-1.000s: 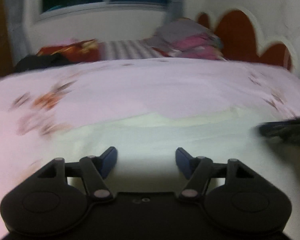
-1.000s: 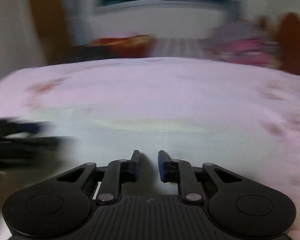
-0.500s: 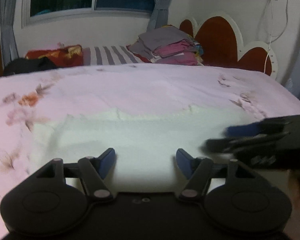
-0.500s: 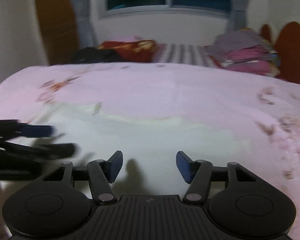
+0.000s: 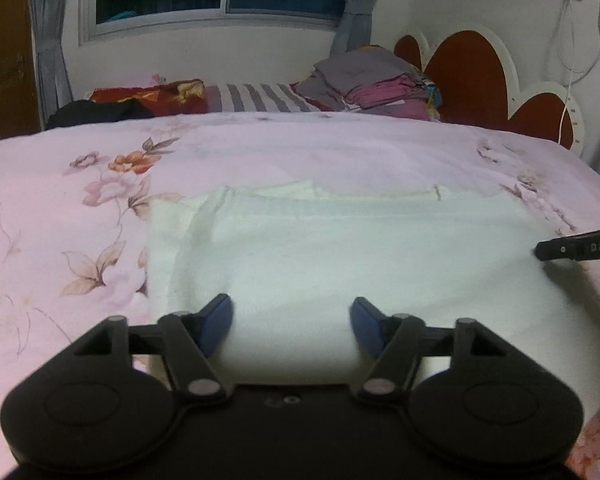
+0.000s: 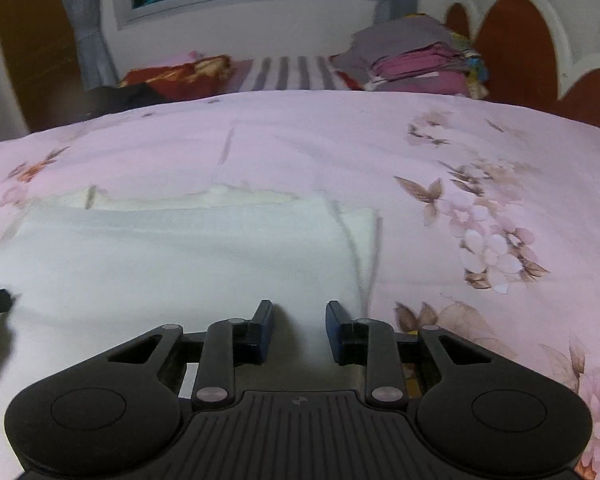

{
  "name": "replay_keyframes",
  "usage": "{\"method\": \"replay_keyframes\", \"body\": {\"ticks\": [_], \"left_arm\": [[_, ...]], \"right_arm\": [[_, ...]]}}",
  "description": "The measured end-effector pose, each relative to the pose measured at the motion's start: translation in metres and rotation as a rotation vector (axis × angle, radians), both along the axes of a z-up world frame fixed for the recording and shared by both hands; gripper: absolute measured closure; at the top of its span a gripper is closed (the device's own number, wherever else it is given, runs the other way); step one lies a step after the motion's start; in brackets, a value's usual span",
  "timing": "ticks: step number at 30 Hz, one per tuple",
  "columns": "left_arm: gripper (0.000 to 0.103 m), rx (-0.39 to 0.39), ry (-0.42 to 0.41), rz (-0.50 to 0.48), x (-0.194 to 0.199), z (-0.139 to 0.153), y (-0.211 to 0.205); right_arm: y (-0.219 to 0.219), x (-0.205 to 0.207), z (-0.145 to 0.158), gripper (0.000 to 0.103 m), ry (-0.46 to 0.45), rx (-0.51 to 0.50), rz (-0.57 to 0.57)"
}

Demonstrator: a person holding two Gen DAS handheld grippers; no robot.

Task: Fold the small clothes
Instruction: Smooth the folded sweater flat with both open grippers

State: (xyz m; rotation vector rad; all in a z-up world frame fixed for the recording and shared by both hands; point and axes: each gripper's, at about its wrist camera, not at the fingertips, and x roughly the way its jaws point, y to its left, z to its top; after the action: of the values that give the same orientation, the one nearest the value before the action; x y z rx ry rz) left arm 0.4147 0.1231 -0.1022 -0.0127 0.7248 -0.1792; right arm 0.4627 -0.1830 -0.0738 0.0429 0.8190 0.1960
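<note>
While the white garment (image 5: 340, 248) lies partly folded mid-bed, near the front edge, left gripper (image 5: 291, 322) hovers wide open; right gripper (image 6: 299, 330) part-open, empty, over its right side. Next likely: pinch near edge, fold across.

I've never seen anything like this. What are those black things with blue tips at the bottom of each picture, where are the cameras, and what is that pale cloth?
There is no robot here. A person holds a handheld clamp in each hand, and each clamp carries a wide-angle camera looking forward along its two fingers. One picture comes from the left gripper, the other from the right gripper.

Both look across a bed with a pink flowered sheet. On it lies a white garment, spread fairly flat with one side already turned in. That is the piece to be folded.

Neither clamp holds anything: the left one's fingers stand wide apart, the right one's closer together but with a clear gap. The stack of folded clothes sits by the headboard.
</note>
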Motion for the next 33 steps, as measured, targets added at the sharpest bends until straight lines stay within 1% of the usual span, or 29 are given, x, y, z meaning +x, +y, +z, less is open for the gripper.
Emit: {"method": "replay_keyframes", "body": {"ticks": [2,3,5,7,9,12,14,16,19,21,22,23,25,29,30,31,33], "left_arm": [[0.032,-0.047,-0.018,-0.031,-0.007,0.006,-0.011],[0.033,-0.052,-0.019,-0.045,-0.011,0.008,-0.018],[0.034,-0.061,-0.010,-0.070,-0.020,0.008,-0.033],[0.035,-0.056,0.009,-0.094,-0.029,0.004,-0.046],[0.036,-0.025,0.026,-0.106,-0.036,-0.003,-0.057],[0.037,-0.004,0.056,-0.085,-0.041,-0.012,-0.055],[0.037,0.009,0.054,-0.064,-0.046,-0.014,-0.046],[0.037,0.021,0.049,-0.045,-0.051,-0.014,-0.032],[0.037,0.040,0.044,-0.014,-0.062,-0.014,-0.016],[0.037,0.043,0.045,-0.001,-0.068,-0.010,-0.016],[0.037,0.043,0.039,0.007,-0.072,-0.006,-0.019],[0.036,0.025,0.030,0.004,-0.075,-0.002,-0.023],[0.035,-0.014,0.020,-0.020,-0.082,0.003,-0.034],[0.035,-0.026,0.039,-0.039,-0.093,0.001,-0.054],[0.035,-0.024,0.047,-0.041,-0.095,0.000,-0.058],[0.038,-0.009,0.053,-0.042,-0.098,-0.003,-0.062],[0.037,0.021,0.063,-0.038,-0.100,-0.008,-0.067]], "right_arm": [[0.013,-0.013,0.012,0.074,-0.025,0.064,0.085],[0.025,-0.022,0.016,0.074,-0.038,0.076,0.143],[0.046,-0.038,0.016,0.074,-0.044,0.055,0.219],[0.061,-0.049,0.009,0.074,-0.027,0.058,0.256],[0.070,-0.057,0.002,0.074,-0.013,0.059,0.271],[0.076,-0.063,-0.006,0.074,0.012,0.024,0.258],[0.067,-0.064,-0.010,0.074,0.018,0.011,0.227],[0.051,-0.070,-0.012,0.074,0.016,-0.032,0.160],[0.020,-0.077,-0.014,0.074,0.036,-0.026,0.074],[0.010,-0.082,-0.010,0.074,0.038,-0.018,0.050],[0.008,-0.087,-0.005,0.074,0.029,-0.003,0.052],[0.010,-0.093,0.001,0.074,0.013,0.015,0.069],[0.024,-0.104,0.009,0.074,-0.013,0.038,0.131],[0.056,-0.124,0.009,0.074,-0.019,0.037,0.244],[0.062,-0.128,0.007,0.074,-0.016,0.032,0.264],[0.068,-0.131,0.004,0.074,-0.007,0.030,0.277],[0.072,-0.133,-0.002,0.074,0.009,0.017,0.268]]}}
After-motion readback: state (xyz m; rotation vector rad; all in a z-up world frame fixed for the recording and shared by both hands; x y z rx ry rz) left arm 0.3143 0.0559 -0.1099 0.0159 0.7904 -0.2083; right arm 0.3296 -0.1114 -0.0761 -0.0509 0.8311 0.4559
